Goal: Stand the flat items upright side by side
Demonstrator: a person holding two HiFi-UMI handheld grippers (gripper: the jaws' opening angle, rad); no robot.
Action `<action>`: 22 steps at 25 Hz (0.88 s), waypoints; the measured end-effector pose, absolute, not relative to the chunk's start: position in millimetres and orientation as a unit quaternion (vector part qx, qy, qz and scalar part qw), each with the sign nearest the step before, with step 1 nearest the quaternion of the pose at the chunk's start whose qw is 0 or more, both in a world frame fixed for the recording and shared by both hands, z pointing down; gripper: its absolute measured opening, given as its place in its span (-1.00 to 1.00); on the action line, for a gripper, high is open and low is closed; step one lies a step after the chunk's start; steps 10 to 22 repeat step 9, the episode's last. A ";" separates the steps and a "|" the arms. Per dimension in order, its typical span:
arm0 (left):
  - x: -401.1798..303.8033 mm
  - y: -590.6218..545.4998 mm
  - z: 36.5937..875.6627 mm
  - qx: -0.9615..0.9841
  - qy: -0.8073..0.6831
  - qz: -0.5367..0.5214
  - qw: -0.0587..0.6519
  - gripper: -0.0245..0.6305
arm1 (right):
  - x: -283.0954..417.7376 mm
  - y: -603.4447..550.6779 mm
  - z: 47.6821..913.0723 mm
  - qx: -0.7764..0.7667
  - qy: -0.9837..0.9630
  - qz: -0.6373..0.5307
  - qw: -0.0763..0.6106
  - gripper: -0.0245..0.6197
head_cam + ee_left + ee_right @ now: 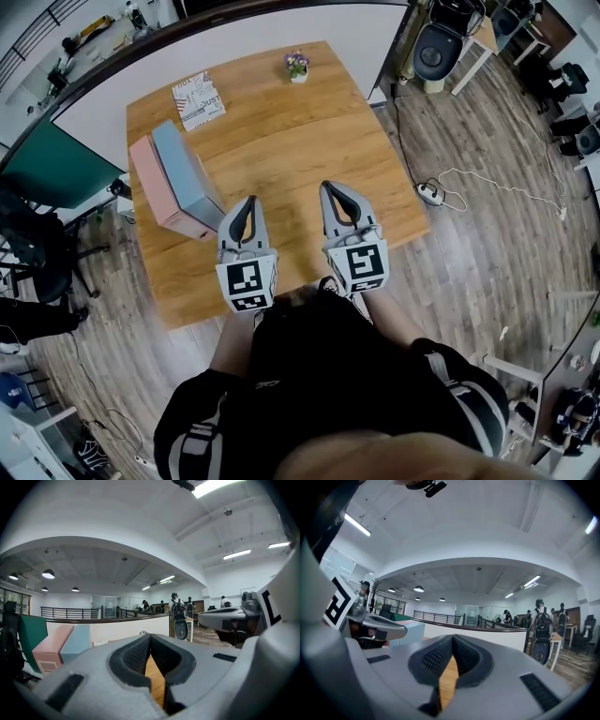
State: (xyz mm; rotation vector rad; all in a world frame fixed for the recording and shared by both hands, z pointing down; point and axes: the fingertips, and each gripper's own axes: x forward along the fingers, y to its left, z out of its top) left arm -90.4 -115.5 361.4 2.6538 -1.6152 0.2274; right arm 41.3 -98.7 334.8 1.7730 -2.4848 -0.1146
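A pink box (153, 189) and a light blue box (187, 177) stand upright side by side on the wooden table (309, 141), at its left edge. In the left gripper view the pink box (52, 648) and the blue box (75, 641) show at the left. A flat printed booklet (198, 99) lies at the table's far left corner. My left gripper (248, 202) hovers over the table's near part, just right of the blue box, shut and empty. My right gripper (330, 188) is beside it, also shut and empty. Each gripper's tips meet in its own view, the left gripper (150, 635) and the right gripper (453, 637).
A small potted plant (297, 66) stands at the table's far edge. A green panel (52, 169) and a dark chair (33, 248) are to the left. An office chair (438, 47) stands at the far right, and a power strip with a white cable (429, 193) lies on the floor.
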 end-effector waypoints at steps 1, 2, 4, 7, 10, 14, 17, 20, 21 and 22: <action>-89.5 -115.4 363.0 0.852 -0.518 0.073 0.013 -0.93 | 42.3 -98.5 335.4 0.580 -0.813 -0.037 0.043 -0.91; -88.8 -115.0 365.9 0.852 -0.518 0.076 0.015 -0.93 | 43.2 -98.2 336.3 0.581 -0.812 -0.036 0.042 -0.91; -89.2 -113.3 371.8 0.852 -0.517 0.081 0.021 -0.93 | 45.2 -97.7 338.1 0.582 -0.811 -0.034 0.043 -0.91; -90.3 -114.3 370.2 0.852 -0.517 0.079 0.021 -0.93 | 49.8 -98.5 337.5 0.587 -0.808 -0.031 0.046 -0.91; -89.9 -117.1 365.1 0.853 -0.516 0.072 0.016 -0.93 | 52.9 -99.8 335.0 0.590 -0.806 -0.031 0.047 -0.91; -89.9 -117.1 365.1 0.853 -0.516 0.072 0.016 -0.93 | 52.9 -99.8 335.0 0.590 -0.806 -0.031 0.047 -0.91; -89.9 -117.1 365.1 0.853 -0.516 0.072 0.016 -0.93 | 52.9 -99.8 335.0 0.590 -0.806 -0.031 0.047 -0.91; -89.9 -117.1 365.1 0.853 -0.516 0.072 0.016 -0.93 | 52.9 -99.8 335.0 0.590 -0.806 -0.031 0.047 -0.91; -89.9 -117.1 365.1 0.853 -0.516 0.072 0.016 -0.93 | 52.9 -99.8 335.0 0.590 -0.806 -0.031 0.047 -0.91; -89.9 -117.1 365.1 0.853 -0.516 0.072 0.016 -0.93 | 52.9 -99.8 335.0 0.590 -0.806 -0.031 0.047 -0.91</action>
